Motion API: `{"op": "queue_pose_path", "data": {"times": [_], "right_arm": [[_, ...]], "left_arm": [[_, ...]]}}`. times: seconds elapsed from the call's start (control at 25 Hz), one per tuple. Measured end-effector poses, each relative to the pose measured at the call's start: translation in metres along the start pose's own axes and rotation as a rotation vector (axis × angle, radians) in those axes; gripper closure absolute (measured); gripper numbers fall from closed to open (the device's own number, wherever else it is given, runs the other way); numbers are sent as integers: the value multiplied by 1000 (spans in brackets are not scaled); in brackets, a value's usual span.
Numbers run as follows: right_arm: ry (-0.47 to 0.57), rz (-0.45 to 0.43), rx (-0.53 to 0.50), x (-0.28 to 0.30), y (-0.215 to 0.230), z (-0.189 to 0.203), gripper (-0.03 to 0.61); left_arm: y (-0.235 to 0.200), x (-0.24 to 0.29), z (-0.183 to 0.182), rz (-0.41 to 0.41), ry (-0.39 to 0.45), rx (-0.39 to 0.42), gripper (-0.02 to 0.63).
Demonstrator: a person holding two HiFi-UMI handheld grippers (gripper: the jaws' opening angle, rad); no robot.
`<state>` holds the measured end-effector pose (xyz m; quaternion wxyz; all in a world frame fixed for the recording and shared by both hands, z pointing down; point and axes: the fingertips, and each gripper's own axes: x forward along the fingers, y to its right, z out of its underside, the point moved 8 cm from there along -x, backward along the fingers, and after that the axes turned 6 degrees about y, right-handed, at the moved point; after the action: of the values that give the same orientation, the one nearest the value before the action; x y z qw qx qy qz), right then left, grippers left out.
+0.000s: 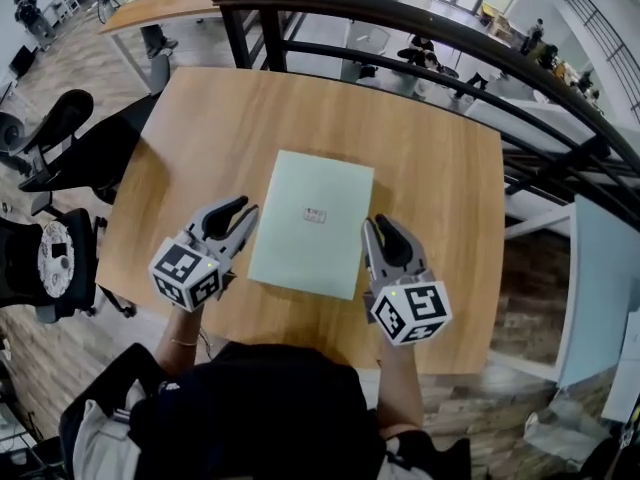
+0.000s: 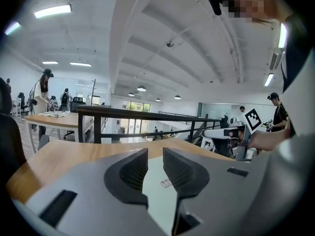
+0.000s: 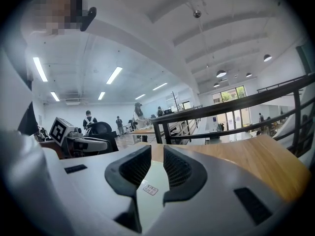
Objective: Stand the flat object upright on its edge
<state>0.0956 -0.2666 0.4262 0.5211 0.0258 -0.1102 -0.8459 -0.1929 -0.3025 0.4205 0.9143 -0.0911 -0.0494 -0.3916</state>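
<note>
You have nothing legible here: the small sticker (image 1: 314, 215) on the pale green flat object (image 1: 308, 243) carries reddish print too tiny to read.

Label (image 1: 314, 215) on pale green sheet (image 1: 311, 223): print too small to read.
Sheet, both gripper views: mostly hidden behind left tongs (image 2: 155, 151) and right tongs (image 3: 157, 149).
Tabletop (image 1: 440, 168): near edge hidden by person's torso (image 1: 250, 408), itself cut off below.

We see a wooden worktop (image 1: 200, 118) beside a black railing (image 1: 420, 20), black office chairs (image 1: 75, 143) at its left, and another table (image 1: 170, 3) beyond, a person (image 2: 42, 90) standing by it
</note>
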Motion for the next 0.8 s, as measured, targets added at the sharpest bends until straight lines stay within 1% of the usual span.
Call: {"op": "queue_pose_path", "data": {"times": [0.12, 0.24, 0.44, 0.6, 0.8], "right_arm": [[-30, 30, -6, 11, 7, 7, 506], [-69, 63, -4, 24, 16, 13, 497], [-122, 99, 2, 40, 33, 26, 486], [-175, 117, 17, 54, 47, 39, 469], [-244, 133, 47, 72, 66, 60, 451]], "left_arm": [[-15, 14, 10, 7, -24, -22, 517], [-31, 27, 20, 7, -47, -48, 482], [-51, 51, 35, 3, -91, -85, 463], [-65, 68, 51, -17, -134, -149, 394], [-81, 88, 73, -44, -180, -228, 351]]}}
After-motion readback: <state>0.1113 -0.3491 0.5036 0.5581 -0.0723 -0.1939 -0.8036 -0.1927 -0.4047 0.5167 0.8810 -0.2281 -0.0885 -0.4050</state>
